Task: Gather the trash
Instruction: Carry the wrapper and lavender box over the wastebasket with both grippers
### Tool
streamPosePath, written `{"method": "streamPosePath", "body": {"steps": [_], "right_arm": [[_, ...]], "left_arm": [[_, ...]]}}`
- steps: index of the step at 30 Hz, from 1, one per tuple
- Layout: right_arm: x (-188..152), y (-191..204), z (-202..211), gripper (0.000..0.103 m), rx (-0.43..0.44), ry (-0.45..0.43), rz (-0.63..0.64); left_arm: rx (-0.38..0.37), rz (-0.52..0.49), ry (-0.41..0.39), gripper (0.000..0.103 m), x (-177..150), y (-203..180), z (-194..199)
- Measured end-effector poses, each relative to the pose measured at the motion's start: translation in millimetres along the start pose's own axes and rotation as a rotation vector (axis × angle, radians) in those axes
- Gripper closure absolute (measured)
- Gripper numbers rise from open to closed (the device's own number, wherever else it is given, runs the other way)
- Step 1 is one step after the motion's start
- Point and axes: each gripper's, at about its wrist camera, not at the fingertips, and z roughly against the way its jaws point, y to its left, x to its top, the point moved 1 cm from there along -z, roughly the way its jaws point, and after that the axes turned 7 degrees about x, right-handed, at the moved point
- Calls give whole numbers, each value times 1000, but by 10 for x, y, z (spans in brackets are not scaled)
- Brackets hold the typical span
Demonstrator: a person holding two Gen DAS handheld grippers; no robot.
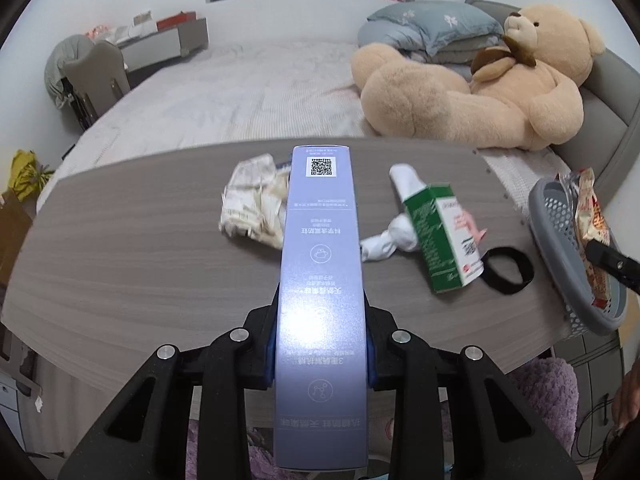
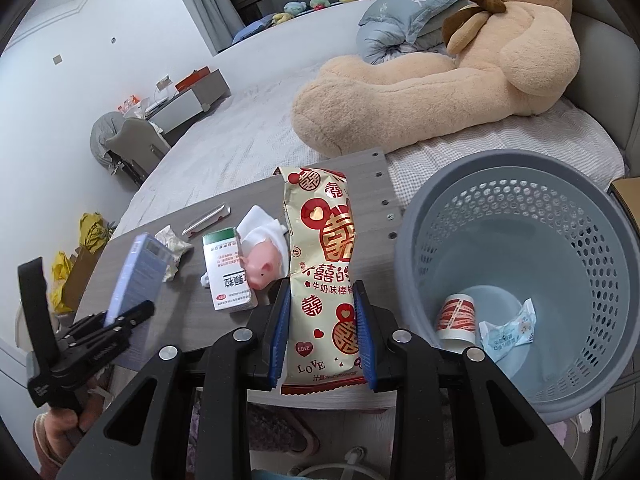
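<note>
My left gripper (image 1: 322,344) is shut on a long lavender box (image 1: 320,264) and holds it above the wooden table (image 1: 120,264). My right gripper (image 2: 322,332) is shut on a cream and red snack wrapper (image 2: 324,264), held left of the grey perforated basket (image 2: 516,168). The basket holds a paper cup (image 2: 456,318) and a small blue-white packet (image 2: 508,334). On the table lie a green and white box (image 1: 444,236), a crumpled wrapper (image 1: 256,200), white tissue (image 1: 388,240) and a pink pig toy (image 2: 260,266).
A black band (image 1: 506,268) lies on the table near the basket (image 1: 560,240). Behind the table is a bed (image 1: 240,92) with a big teddy bear (image 1: 480,84) and pillows (image 1: 432,28). A silver pen (image 2: 206,220) lies at the table's far edge.
</note>
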Motion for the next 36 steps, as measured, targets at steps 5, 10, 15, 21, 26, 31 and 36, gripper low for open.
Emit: {"method": "streamPosePath", "body": {"steps": [5, 10, 15, 21, 26, 31, 36], "right_arm": [[86, -282, 206, 74, -25, -32, -32], [177, -692, 436, 74, -84, -67, -78], [211, -1118, 681, 74, -159, -97, -126], [124, -1468, 797, 74, -222, -108, -172], [11, -1652, 762, 74, -254, -92, -193], [-50, -1754, 675, 74, -249, -69, -202], [-70, -1817, 617, 74, -238, -60, -211]], "left_arm": [[-55, -41, -65, 72, 283, -381, 214], [-172, -125, -100, 72, 537, -1059, 299], [-281, -223, -113, 72, 637, -1808, 313], [-361, -327, -73, 72, 562, -2491, 185], [-372, -368, -26, 72, 414, -2766, 62], [-349, -386, 1, 72, 352, -2886, -32], [-324, -384, 22, 72, 346, -2938, -86]]}}
